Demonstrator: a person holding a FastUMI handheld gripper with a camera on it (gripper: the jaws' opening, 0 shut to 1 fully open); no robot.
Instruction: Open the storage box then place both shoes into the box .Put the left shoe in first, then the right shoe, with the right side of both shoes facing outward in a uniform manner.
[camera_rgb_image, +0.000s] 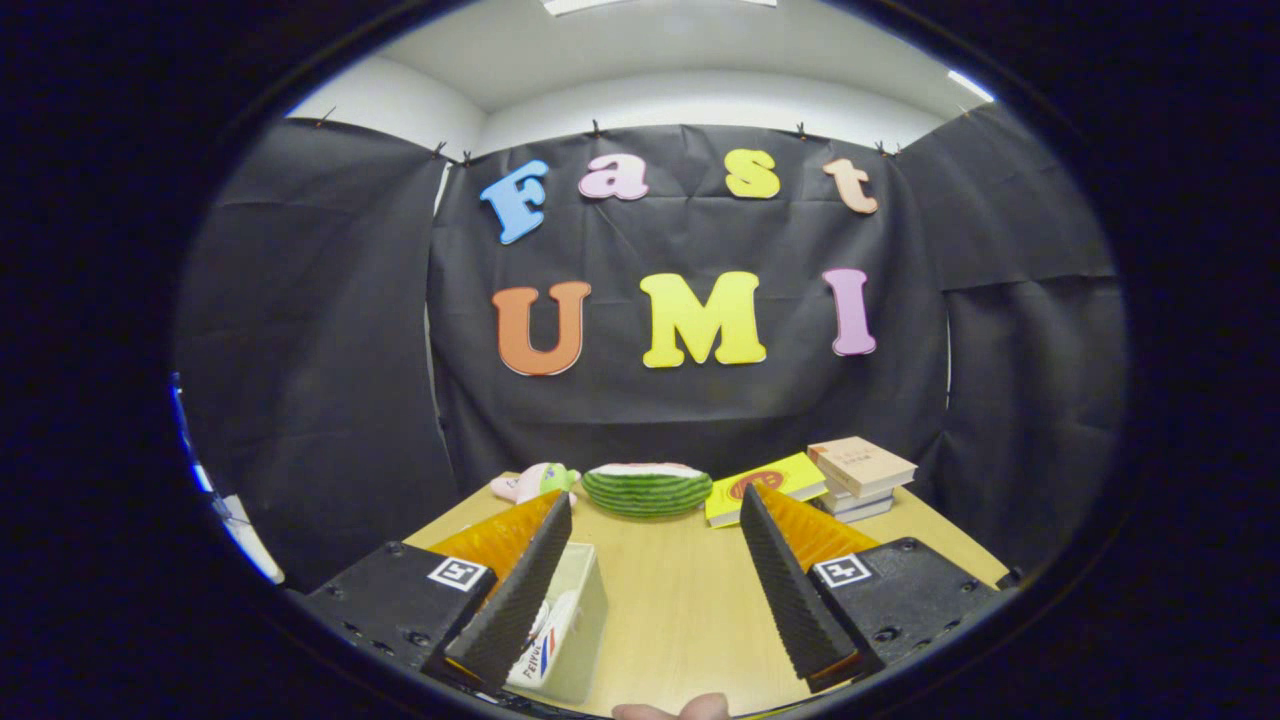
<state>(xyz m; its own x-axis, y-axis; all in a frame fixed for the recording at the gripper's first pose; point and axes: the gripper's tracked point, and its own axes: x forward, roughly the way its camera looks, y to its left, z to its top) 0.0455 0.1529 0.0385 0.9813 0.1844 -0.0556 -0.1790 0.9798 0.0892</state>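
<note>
A wooden table (680, 600) stands against black cloth, with a watermelon (647, 488) and books (860, 475) at its far end. The gripper (655, 530) hovers spread wide and empty; the box (575, 625) sits beside its left finger.

table (680, 600): smooth matt wood | fingers (520, 590): ridged pads | storage box (585, 610): translucent plastic

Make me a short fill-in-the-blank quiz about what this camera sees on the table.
1. The gripper has its fingers ____, with nothing between them.
2. The striped green watermelon toy lies ____ the fingers.
3. The books are piled near the yellow ____.

Missing words: open; beyond; book
</note>
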